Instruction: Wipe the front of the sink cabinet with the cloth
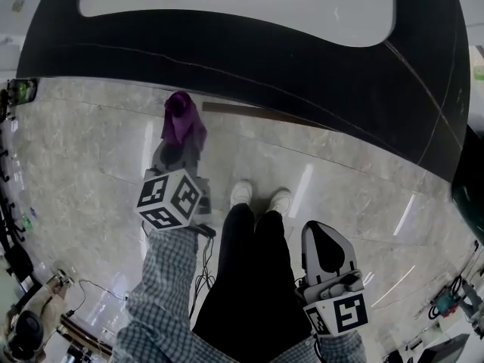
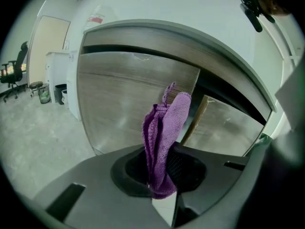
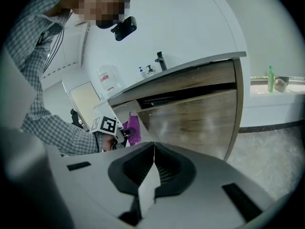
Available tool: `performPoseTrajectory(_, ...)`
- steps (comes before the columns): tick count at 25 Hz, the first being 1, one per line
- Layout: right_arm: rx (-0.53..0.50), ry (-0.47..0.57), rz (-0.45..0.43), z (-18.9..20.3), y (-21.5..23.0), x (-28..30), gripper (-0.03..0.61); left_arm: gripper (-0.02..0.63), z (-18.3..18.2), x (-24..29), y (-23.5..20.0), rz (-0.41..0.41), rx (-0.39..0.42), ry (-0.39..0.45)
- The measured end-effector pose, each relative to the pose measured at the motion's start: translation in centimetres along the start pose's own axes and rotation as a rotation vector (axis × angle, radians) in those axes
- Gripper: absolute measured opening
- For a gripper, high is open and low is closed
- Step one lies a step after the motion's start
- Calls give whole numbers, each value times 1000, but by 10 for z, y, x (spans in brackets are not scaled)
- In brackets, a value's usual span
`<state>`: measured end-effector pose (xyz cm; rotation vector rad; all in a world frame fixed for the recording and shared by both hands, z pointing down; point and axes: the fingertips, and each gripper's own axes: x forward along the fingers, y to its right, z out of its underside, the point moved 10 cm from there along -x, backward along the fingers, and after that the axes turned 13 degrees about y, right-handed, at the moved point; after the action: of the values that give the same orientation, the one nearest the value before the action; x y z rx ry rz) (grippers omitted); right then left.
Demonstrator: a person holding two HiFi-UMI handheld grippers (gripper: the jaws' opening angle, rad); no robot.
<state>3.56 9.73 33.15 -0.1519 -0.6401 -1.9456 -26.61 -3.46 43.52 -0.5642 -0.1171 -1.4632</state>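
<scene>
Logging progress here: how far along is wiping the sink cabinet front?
Done: the purple cloth is clamped in the left gripper. In hand: it is held up close to the wooden cabinet front; contact cannot be told. Left: the wiping itself, since no wiped patch shows. The right gripper is shut and empty.

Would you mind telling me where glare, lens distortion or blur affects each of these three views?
Head view: the wide lens bows the dark countertop into an arc, and light streaks glare on the glossy floor. Left gripper view: the cloth is sharp, the cabinet front bulges and carries a soft sheen. Right gripper view: black corners, bowed edges, a mosaic patch at upper left.
</scene>
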Motion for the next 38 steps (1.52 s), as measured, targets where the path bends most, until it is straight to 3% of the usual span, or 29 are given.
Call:
performPoseTrajectory(7, 23, -10, 21, 15, 6, -6, 18, 69, 20, 10, 26, 6, -8, -2)
performPoseTrajectory(25, 92, 19, 73, 37, 30, -32, 18, 69, 49, 27, 100, 181, 149, -60)
performPoseTrajectory(38, 134, 64, 161, 37, 65, -61, 18, 69, 76, 36, 175, 323, 199, -127)
